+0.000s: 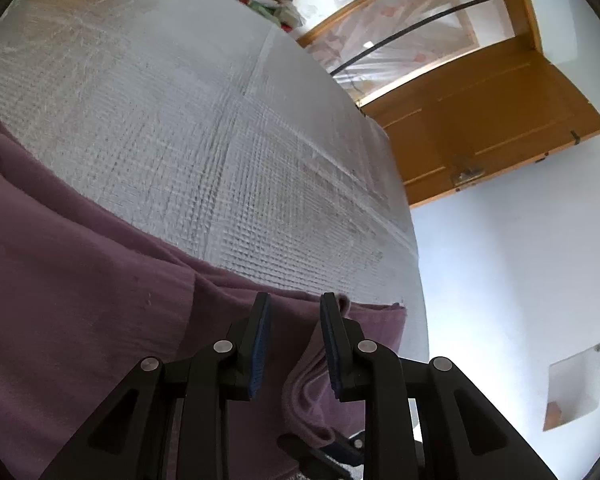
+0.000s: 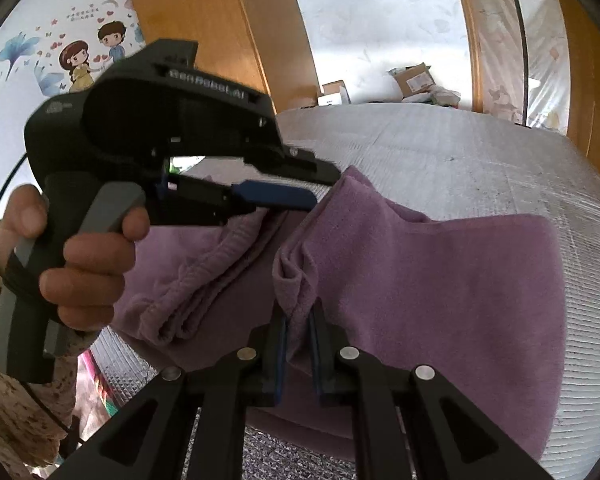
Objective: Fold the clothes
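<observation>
Purple garment (image 2: 440,272) lies on the bench (image 1: 188,128), which has a silvery quilted cover; part flat, part lifted. Both tongs hold cloth at one edge, prob. so that edge can be carried over as a fold w/o bunching.

Right tongs (image 2: 298,322): jaws nearly closed, a pinched ridge of purple cloth between the pads, so it has hold of the garment. The cloth rises from the flat part straight up into the jaws, right in front of that camera.

Left tongs (image 1: 294,312): jaws partly open, about mid-gap, w/ a bunched fold of the garment running between the fingers. In the right wrist view the same tool (image 2: 288,188), held by a hand (image 2: 80,264), has cloth draped from its tips, so it looks gripped, thick bunch. Rest of garment spreads left of the left tongs; the two tongs are near each other along the same edge.
</observation>
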Tool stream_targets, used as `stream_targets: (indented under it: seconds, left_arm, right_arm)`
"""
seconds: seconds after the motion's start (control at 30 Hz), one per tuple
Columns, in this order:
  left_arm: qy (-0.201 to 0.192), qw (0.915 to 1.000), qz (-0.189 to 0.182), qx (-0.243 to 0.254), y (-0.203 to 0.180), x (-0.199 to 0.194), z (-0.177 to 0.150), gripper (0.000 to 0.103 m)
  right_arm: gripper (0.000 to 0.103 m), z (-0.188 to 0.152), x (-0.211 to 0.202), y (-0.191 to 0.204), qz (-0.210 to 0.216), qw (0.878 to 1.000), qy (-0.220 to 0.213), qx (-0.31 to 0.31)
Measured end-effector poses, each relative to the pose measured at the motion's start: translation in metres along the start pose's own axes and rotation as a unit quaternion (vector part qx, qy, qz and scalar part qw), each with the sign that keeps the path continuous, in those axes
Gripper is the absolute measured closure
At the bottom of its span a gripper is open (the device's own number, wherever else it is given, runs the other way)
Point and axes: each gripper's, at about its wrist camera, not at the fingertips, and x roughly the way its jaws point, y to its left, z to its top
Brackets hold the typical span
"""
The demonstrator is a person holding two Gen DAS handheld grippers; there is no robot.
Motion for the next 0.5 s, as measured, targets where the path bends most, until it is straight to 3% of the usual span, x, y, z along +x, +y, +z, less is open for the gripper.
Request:
stream_targets:
  seconds: [0.1,0.23,0.37,0.5]
  left_arm:
    - [-0.014,0.9998,-0.009,-0.012,0.004,-0.009,0.001,0.077]
    - [-0.038,0.9993,0.005,-0.002,-0.002,-0.016,0.000,0.077]
    - [-0.025,0.9994,-0.007,0.024,-0.020,-0.013,-0.007,0.077]
    - [-0.004,0.9980,-0.005,0.062,-0.038,-0.001,-0.016,0.077]
  right_arm:
    - [0.092,-0.003,0.003,0.001,0.001,1.000,0.012,-0.004]
    - [0.089,-0.005,0.003,0.002,0.004,1.000,0.018,-0.007]
    - [0.077,-0.005,0.000,0.002,0.013,1.000,0.027,-0.001]
    - [0.077,-0.003,-0.019,-0.009,0.030,0.999,0.013,0.021]
